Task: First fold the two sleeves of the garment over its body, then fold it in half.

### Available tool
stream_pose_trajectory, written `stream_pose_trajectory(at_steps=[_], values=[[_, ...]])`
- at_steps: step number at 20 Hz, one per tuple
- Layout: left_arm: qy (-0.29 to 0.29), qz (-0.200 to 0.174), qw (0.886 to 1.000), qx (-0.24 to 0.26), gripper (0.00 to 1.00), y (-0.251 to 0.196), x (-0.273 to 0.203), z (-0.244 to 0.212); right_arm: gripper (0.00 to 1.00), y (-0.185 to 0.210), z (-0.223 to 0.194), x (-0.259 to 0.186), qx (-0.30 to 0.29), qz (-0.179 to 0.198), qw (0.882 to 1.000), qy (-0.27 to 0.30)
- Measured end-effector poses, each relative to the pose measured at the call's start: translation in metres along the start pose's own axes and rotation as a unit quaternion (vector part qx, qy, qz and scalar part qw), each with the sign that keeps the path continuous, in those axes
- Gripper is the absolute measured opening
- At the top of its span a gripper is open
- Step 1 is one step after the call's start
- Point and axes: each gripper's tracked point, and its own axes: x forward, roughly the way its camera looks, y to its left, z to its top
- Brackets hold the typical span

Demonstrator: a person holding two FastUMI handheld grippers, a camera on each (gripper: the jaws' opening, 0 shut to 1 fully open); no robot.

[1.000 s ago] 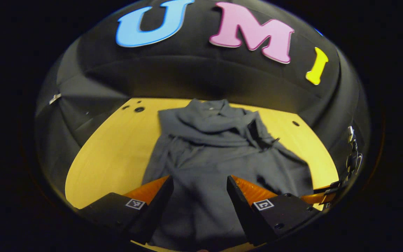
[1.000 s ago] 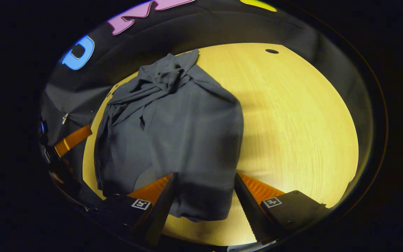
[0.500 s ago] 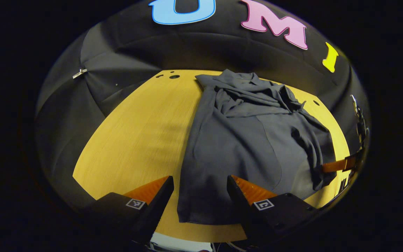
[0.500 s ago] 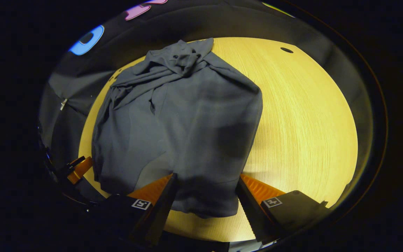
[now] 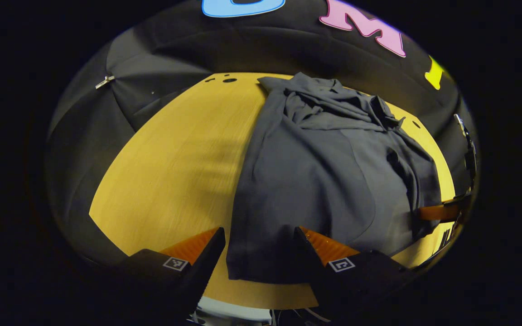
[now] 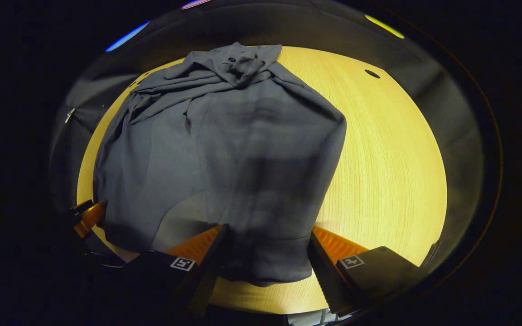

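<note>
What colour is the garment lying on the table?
Plain dark grey garment, no pattern; clearest in the right gripper view.

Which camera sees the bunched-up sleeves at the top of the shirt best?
The left gripper view: the sleeves lie crossed in plain folds on the shirt. The right gripper view shows them flatter and more squeezed near the far edge.

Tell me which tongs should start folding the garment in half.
Left, by a hair. The left tongs stand open with the garment and its near hem corner lying in their gap. The right tongs, open too, straddle the hem near its other corner, so both could lift together.
</note>
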Motion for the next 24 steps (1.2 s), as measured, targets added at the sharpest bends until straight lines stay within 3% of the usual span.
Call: stream_pose_trajectory(at_steps=[4, 6, 8, 10, 11, 12, 13, 14, 15, 18, 24], values=[[0.013, 0.003, 1.000, 0.003, 0.97, 0.002, 0.005, -0.008, 0.97, -0.001, 0.000, 0.000, 0.007, 0.000, 1.000, 0.005], [0.012, -0.004, 1.000, 0.025, 0.95, -0.004, 0.008, -0.007, 0.91, 0.001, 0.001, 0.000, 0.003, 0.004, 1.000, 0.007], [0.020, -0.008, 0.999, 0.041, 0.83, -0.011, 0.006, -0.008, 0.78, 0.007, 0.002, 0.001, -0.012, 0.015, 1.000, 0.004], [0.024, -0.017, 0.998, 0.048, 0.71, -0.019, 0.007, -0.006, 0.51, 0.014, 0.002, 0.001, -0.023, 0.028, 0.999, 0.003], [0.024, -0.022, 0.998, 0.050, 0.60, -0.023, 0.008, -0.007, 0.55, 0.017, 0.002, 0.001, -0.028, 0.037, 0.999, 0.004], [0.024, -0.028, 0.998, 0.053, 0.50, -0.027, 0.008, -0.007, 0.38, 0.018, 0.003, 0.000, -0.033, 0.041, 0.999, 0.004], [0.025, -0.035, 0.997, 0.057, 0.40, -0.031, 0.008, -0.008, 0.30, 0.019, 0.003, 0.000, -0.046, 0.052, 0.998, 0.004], [0.021, -0.038, 0.997, 0.062, 0.29, -0.035, 0.008, -0.007, 0.30, 0.018, 0.003, 0.001, -0.043, 0.060, 0.997, 0.003], [0.021, -0.037, 0.997, 0.066, 0.15, -0.035, 0.009, -0.007, 0.16, 0.020, 0.005, 0.002, -0.030, 0.072, 0.997, 0.003], [0.019, -0.047, 0.996, 0.072, 0.08, -0.038, 0.011, -0.004, 0.07, 0.024, 0.005, -0.002, -0.013, 0.117, 0.993, 0.009], [-0.001, -0.077, 0.994, 0.080, 0.02, -0.048, -0.005, 0.015, 0.07, 0.015, 0.017, -0.009, -0.010, 0.107, 0.994, -0.023]])
